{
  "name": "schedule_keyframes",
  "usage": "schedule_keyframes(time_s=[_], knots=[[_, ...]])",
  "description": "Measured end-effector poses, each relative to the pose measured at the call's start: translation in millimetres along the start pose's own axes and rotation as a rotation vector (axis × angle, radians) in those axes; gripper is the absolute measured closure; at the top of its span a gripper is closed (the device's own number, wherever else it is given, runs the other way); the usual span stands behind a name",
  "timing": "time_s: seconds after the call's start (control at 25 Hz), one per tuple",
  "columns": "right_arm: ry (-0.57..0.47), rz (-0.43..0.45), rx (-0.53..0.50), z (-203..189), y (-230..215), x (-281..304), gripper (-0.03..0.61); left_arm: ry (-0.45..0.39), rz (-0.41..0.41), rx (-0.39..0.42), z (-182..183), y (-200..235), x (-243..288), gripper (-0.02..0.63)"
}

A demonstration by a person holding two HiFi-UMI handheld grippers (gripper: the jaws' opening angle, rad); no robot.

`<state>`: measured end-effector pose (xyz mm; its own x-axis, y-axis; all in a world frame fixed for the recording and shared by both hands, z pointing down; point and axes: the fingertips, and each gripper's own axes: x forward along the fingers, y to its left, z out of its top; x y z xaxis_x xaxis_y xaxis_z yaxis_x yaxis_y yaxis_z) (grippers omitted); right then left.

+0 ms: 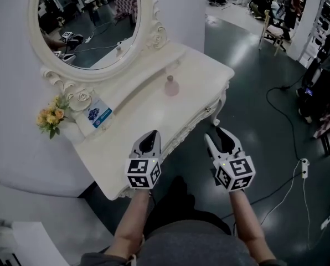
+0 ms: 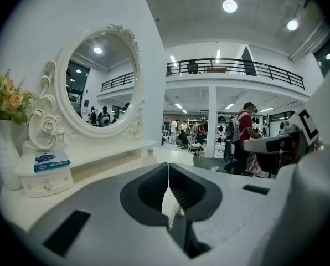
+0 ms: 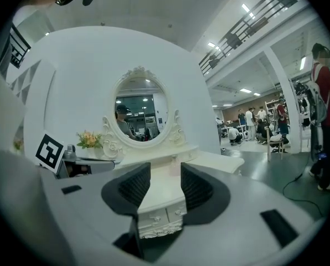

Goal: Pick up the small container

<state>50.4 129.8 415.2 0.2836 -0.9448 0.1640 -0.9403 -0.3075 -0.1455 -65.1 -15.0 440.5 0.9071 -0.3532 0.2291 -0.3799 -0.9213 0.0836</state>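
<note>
The small container (image 1: 171,86) is a pale pink bottle that stands upright on the white dressing table (image 1: 137,121), below the right side of the oval mirror. It also shows far off in the left gripper view as the small container (image 2: 148,155) and in the right gripper view as the small container (image 3: 174,163). My left gripper (image 1: 150,133) hovers over the table's front edge with its jaws shut and empty (image 2: 168,168). My right gripper (image 1: 217,131) hangs off the table's front right corner, open with nothing between its fingers (image 3: 165,177). Both are well short of the bottle.
An oval mirror (image 1: 90,24) in a carved frame backs the table. A vase of yellow flowers (image 1: 51,117) and a white box with a blue label (image 1: 98,115) stand at the left. Cables (image 1: 289,121) run across the dark floor at the right. A chair (image 1: 273,33) and people are far off.
</note>
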Motion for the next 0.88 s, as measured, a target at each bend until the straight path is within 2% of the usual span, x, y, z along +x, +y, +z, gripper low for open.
schedule_keyframes(time_s=[0.44,0.88], knots=[[0.02,0.033,0.01,2,-27,51,0.368,0.02,0.013,-0.017,1,22,56,0.604],[0.053,0.07,0.011,10,-63,141,0.347,0.034,0.044,-0.031,12,64,138,0.604]])
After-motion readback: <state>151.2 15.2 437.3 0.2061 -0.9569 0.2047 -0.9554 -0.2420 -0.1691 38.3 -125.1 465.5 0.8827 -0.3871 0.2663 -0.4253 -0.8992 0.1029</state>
